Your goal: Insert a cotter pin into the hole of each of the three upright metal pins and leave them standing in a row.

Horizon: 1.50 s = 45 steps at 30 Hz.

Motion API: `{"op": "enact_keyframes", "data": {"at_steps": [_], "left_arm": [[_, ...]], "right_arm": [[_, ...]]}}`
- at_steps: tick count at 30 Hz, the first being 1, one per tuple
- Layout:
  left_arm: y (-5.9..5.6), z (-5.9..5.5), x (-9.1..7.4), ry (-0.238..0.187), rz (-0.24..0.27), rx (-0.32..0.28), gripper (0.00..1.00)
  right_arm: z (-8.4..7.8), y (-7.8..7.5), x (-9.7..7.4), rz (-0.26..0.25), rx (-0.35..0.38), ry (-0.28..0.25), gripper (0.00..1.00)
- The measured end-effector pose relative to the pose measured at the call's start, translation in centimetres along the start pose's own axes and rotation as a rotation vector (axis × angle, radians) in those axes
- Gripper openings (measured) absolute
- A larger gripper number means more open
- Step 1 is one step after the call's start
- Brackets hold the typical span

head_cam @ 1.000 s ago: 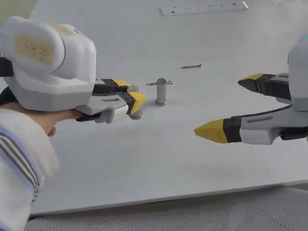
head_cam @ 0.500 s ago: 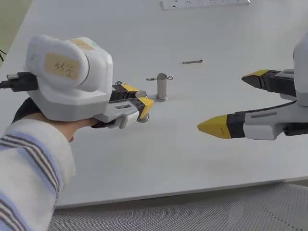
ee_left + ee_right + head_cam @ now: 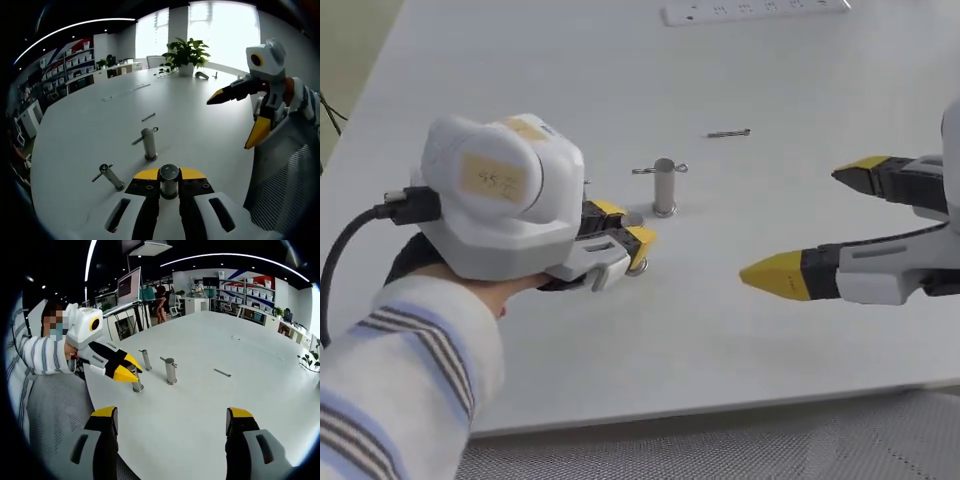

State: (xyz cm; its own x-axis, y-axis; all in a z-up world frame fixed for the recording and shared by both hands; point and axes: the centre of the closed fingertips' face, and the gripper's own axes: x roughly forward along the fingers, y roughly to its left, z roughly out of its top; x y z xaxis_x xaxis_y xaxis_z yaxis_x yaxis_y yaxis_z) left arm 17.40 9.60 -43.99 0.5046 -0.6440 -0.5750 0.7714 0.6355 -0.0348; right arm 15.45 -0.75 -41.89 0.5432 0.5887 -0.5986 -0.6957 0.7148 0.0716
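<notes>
Clamping a metal pin (image 3: 169,181) upright with the left gripper (image 3: 638,248), yellow-tipped jaws clenched on its shaft. In the head view, held just to the near left of the middle pin (image 3: 665,188), close beside it but not touching. Round top of the clamped pin standing clear above the jaws in the left gripper view. No telling whether its foot rests on the table (image 3: 720,330). Gripped from behind by a hand in a striped sleeve (image 3: 410,380), with a black cable (image 3: 340,265) trailing off the gripper's back.

Middle pin upright on the table, with a cotter pin (image 3: 642,171) through the hole near its top, ends sticking out on both sides.

Third pin (image 3: 111,176) to the left of the middle pin in the left gripper view, likewise pinned through near its top. Leaning in that fisheye picture, upright in the right gripper view.

Loose cotter pin (image 3: 728,133) lying flat on the table, beyond the middle pin and to its right, well apart from it.

Right gripper (image 3: 790,222) hovering well to the right of the middle pin, jaws spread wide and released, nothing between them.

Power strip (image 3: 755,10) far beyond the middle pin, at the table's far edge.
</notes>
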Motion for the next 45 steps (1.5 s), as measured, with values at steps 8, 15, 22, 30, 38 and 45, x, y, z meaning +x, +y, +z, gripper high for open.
{"op": "enact_keyframes", "data": {"at_steps": [8,15,22,30,38,45], "left_arm": [[0.0,-0.4,0.5,0.008,-0.002,-0.004,0.09],[-0.3,-0.6,1.1,-0.005,-0.006,0.008,0.09],[-0.3,-0.6,1.0,-0.019,0.001,-0.004,0.1],[-0.3,-0.6,1.0,-0.033,-0.001,0.004,0.1],[-0.4,-0.7,1.0,-0.025,-0.015,0.036,0.13],[-1.0,1.6,-0.3,-0.105,-0.076,0.006,0.38]], "right_arm": [[-0.2,0.1,0.0,0.001,0.002,0.007,0.88],[-0.2,0.2,0.1,0.004,0.002,0.012,0.88],[-0.1,0.3,0.2,0.007,0.0,0.016,0.88],[-0.1,0.6,0.4,0.015,-0.003,0.021,0.87],[-0.4,0.7,0.5,0.02,-0.004,0.031,0.87],[-0.4,0.8,0.5,0.028,-0.007,0.035,0.87]]}}
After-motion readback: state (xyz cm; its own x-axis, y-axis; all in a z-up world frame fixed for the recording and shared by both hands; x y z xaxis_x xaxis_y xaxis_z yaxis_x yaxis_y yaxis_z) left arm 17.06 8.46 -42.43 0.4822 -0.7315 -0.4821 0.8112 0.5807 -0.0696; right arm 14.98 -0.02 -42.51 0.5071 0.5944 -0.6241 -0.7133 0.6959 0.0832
